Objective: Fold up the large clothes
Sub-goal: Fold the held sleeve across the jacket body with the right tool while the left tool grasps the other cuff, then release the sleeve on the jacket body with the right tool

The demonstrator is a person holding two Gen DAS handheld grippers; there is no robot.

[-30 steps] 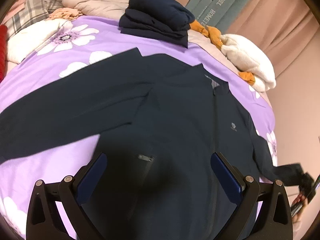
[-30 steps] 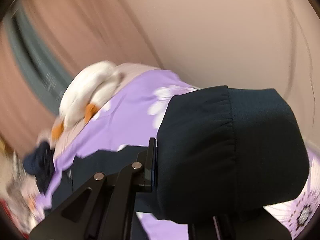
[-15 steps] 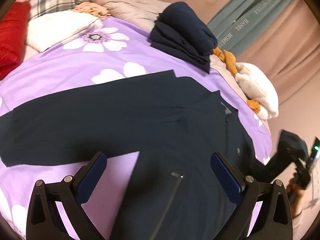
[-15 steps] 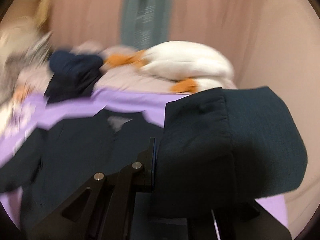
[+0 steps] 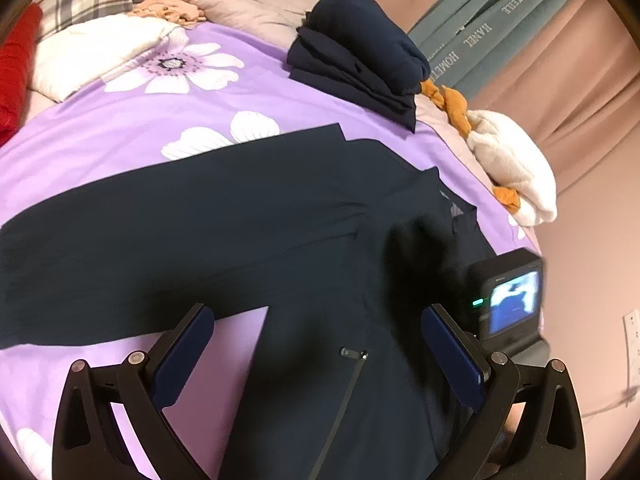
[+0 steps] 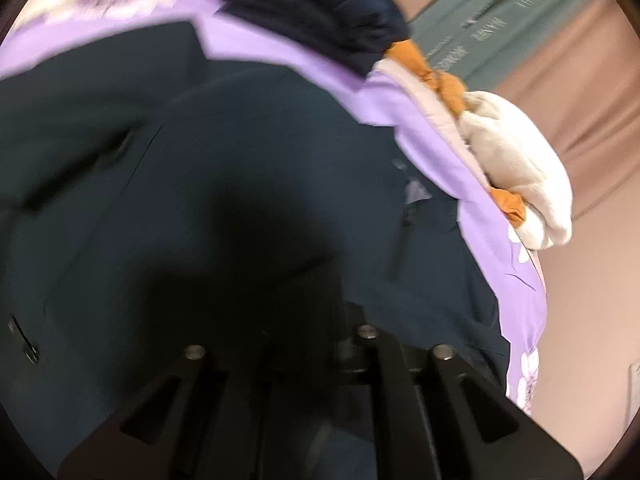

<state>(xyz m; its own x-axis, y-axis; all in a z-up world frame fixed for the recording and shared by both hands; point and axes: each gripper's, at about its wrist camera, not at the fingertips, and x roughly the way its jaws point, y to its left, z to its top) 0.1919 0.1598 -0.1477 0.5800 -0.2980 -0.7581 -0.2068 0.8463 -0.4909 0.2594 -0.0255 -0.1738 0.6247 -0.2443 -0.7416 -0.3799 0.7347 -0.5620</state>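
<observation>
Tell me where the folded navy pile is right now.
In the left wrist view, the folded navy pile sits at the far edge of the purple bedspread, beyond the spread-out jacket, left of the white plush toy.

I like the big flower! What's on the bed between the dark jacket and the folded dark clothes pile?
Just bare purple bedspread. The left wrist view shows the jacket and folded pile apart.

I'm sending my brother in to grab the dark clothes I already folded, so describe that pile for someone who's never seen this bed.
On the purple flowered bedspread, look to the far edge near the grey-green curtain. The folded navy stack sits there, beside the orange-and-white plush. Unlike the dark jacket spread flat, it is a compact layered bundle.
</observation>
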